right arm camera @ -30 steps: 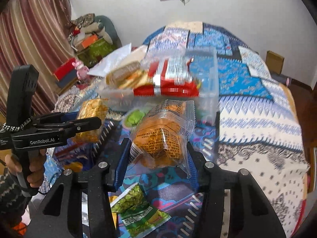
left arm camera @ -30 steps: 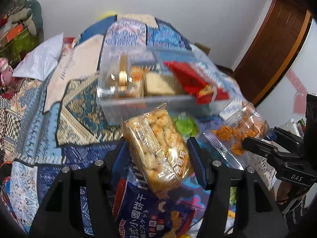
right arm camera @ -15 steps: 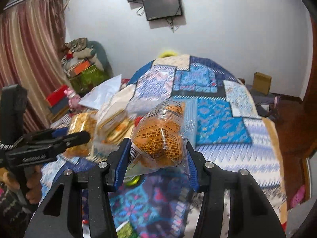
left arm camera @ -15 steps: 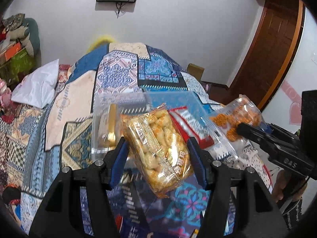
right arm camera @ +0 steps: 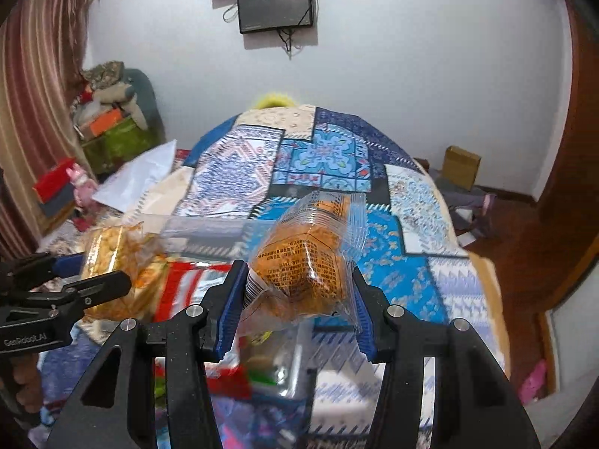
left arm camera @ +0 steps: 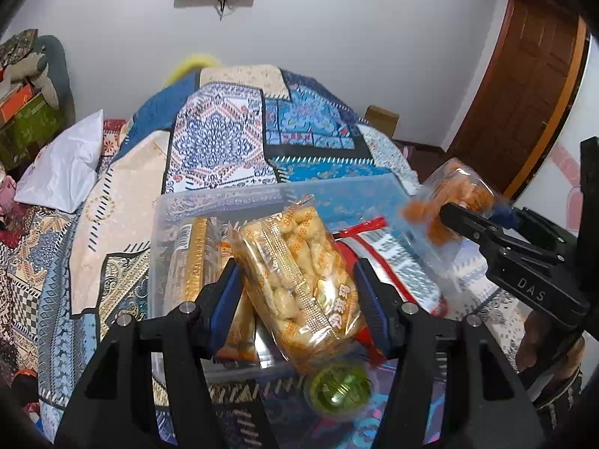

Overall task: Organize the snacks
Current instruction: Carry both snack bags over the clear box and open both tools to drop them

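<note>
I have the left tongs (left arm camera: pixel 295 288) clamped on the yellow pack (left arm camera: pixel 299 284) above the bin (left arm camera: pixel 161 262) on the bed (left arm camera: pixel 224 142). The right tongs (right arm camera: pixel 295 299) grip the orange bag (right arm camera: pixel 303 262) by the bin's right side. To do this well I'd lower each into a free gap beside the red pouch (left arm camera: pixel 393 262), then let go gently, one at a time.
</note>
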